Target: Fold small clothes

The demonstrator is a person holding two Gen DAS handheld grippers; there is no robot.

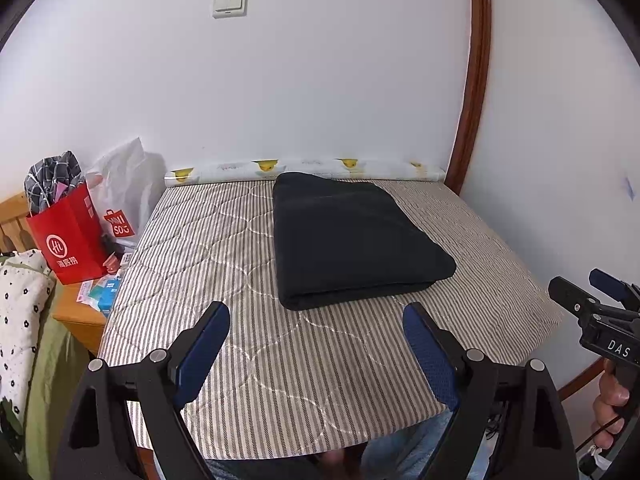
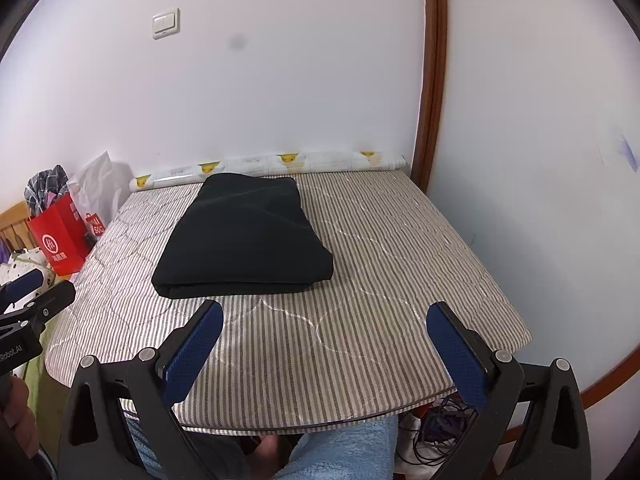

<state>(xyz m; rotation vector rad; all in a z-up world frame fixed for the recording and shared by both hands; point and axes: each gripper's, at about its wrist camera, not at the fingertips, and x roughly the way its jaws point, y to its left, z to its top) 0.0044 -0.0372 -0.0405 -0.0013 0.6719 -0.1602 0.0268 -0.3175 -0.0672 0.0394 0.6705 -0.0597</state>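
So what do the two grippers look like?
Both are black frames with silver pivot bolts and two fingers lined with textured blue pads. The left gripper bears white lettering on its side, partly cut off. The right gripper shows white letters "DAS" on its body.

We hold our black left gripper with blue textured pads (image 1: 316, 320) jaws wide apart, nothing between them; our matching black right gripper (image 2: 325, 320) is spread likewise, both tilted downward, side by side
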